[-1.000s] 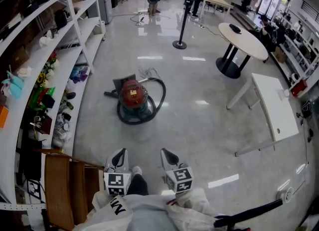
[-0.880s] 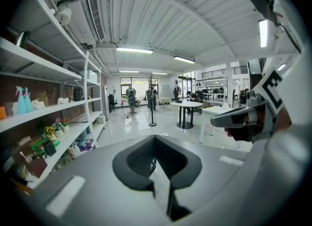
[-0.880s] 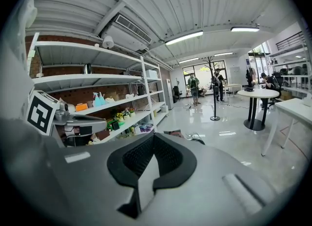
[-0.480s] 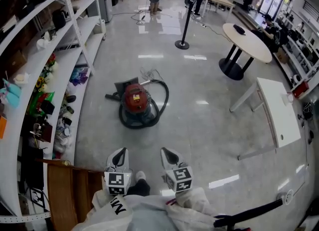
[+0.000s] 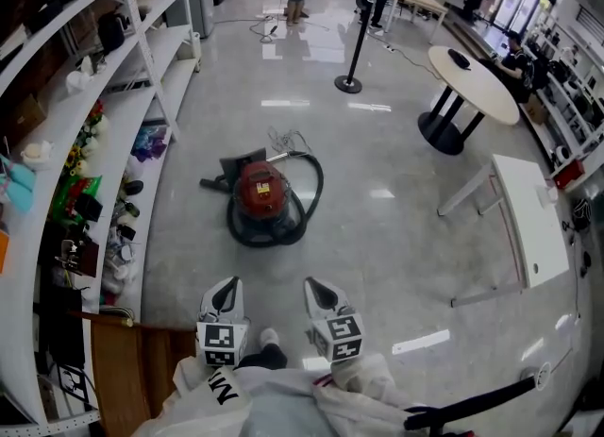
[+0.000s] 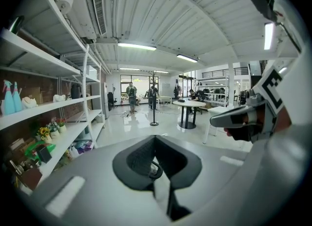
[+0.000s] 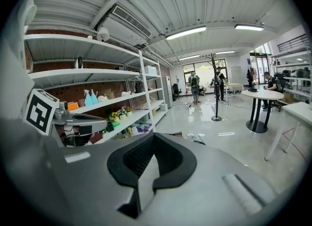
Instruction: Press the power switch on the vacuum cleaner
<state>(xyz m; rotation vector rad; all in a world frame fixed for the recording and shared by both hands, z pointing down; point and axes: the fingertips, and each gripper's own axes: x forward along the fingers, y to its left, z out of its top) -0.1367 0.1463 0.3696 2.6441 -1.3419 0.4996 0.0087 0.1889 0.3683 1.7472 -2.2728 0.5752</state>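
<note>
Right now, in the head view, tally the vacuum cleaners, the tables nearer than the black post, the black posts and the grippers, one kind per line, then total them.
Vacuum cleaner: 1
Tables: 2 (round table, white rectangular table)
Black post: 1
Grippers: 2 (left gripper, right gripper)
Total: 6

The vacuum cleaner (image 5: 260,194) sits mid-floor (image 5: 396,256), its hose (image 5: 319,185) looped round it. Shelves (image 5: 104,133) line the floor's left edge. A post (image 5: 351,48) stands behind the vacuum cleaner, a round table (image 5: 475,72) back right, a rectangular table (image 5: 528,218) right. The left claw (image 5: 224,298) and right claw (image 5: 316,295) hang side by side before it, well apart from it.
</note>
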